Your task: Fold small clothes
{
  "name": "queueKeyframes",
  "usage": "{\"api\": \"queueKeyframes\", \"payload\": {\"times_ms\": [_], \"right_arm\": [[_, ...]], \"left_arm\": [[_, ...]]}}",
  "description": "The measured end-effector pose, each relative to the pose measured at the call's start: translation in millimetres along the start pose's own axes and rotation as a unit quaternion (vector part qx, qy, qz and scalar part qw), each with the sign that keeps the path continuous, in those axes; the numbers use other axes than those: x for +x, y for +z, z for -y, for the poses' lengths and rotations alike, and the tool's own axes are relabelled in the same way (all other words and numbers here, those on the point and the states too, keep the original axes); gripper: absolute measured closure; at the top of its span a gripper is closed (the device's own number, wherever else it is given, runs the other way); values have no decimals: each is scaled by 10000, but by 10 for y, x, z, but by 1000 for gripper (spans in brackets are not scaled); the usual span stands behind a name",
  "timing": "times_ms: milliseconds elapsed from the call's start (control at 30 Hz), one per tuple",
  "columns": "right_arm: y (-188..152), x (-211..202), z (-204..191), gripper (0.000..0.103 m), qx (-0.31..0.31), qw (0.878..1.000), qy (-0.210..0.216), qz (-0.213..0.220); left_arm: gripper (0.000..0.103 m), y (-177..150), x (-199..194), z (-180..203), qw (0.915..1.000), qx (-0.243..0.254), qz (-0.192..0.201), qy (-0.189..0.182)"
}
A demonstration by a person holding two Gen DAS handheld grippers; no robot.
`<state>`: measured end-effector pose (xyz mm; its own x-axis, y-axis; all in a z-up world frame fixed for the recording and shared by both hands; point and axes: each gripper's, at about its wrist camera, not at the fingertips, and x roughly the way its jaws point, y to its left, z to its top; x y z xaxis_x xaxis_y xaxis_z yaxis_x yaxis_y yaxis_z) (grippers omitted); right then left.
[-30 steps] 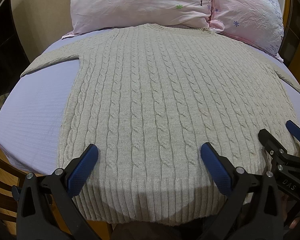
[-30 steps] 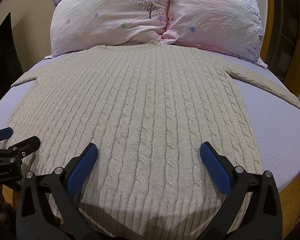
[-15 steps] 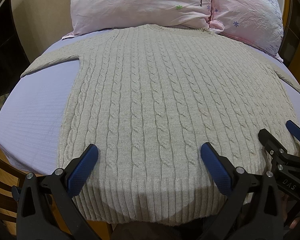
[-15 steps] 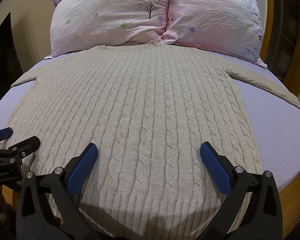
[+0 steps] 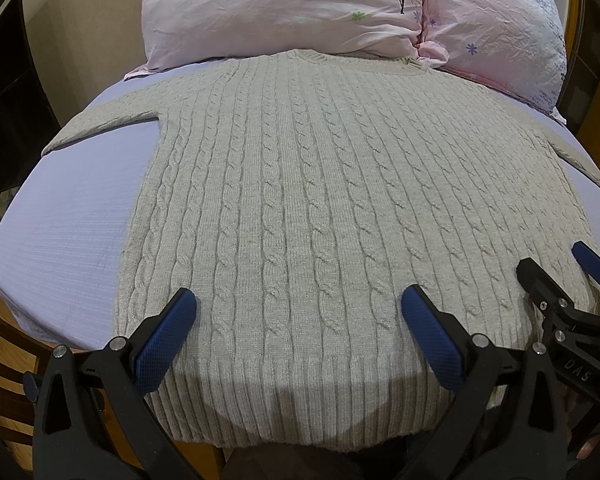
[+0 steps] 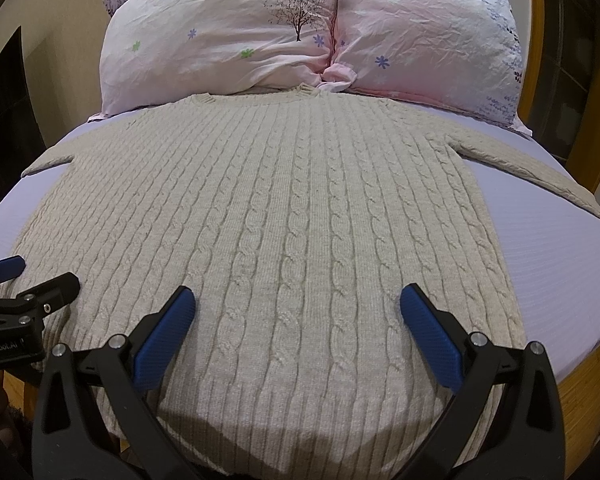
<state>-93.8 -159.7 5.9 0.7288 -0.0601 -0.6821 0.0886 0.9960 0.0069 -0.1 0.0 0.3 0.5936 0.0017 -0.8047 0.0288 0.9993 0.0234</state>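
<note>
A beige cable-knit sweater (image 5: 324,200) lies flat and face up on a lavender bed sheet (image 5: 68,232), collar toward the pillows, sleeves spread to both sides. It also fills the right wrist view (image 6: 292,240). My left gripper (image 5: 298,312) is open and empty, hovering over the hem's left half. My right gripper (image 6: 298,312) is open and empty over the hem's right half. The right gripper also shows at the right edge of the left wrist view (image 5: 556,276), and the left gripper shows at the left edge of the right wrist view (image 6: 36,276).
Two pink flowered pillows (image 6: 228,40) (image 6: 424,44) lean at the head of the bed. A wooden bed frame (image 6: 576,376) edges the mattress. A dark cabinet (image 5: 8,92) stands at the left. Bare sheet lies on both sides of the sweater.
</note>
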Motion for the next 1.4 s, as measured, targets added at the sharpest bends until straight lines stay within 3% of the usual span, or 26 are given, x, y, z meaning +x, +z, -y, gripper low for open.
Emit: {"api": "queueKeyframes", "payload": {"times_ms": [1000, 1133, 1200, 1267, 1333, 1400], "right_arm": [[13, -2, 32, 2, -44, 9999, 40, 91], [41, -1, 84, 2, -262, 9989, 377, 134], [164, -47, 346, 2, 51, 9969, 769, 154], [319, -120, 742, 2, 623, 9933, 898, 365], [535, -157, 1389, 2, 1485, 9848, 697, 564], [656, -118, 2012, 2, 2337, 9697, 409, 589]], "left_arm": [[1, 8, -4, -10, 10000, 13, 13, 1], [1, -11, 6, 25, 9999, 57, 131, -10], [1, -14, 7, 28, 9996, 112, 266, -45], [1, 13, -3, 2, 9994, 152, 256, -146], [1, 64, -22, -49, 9988, 147, 334, -315], [1, 187, -101, -168, 9954, 71, 771, -565]]}}
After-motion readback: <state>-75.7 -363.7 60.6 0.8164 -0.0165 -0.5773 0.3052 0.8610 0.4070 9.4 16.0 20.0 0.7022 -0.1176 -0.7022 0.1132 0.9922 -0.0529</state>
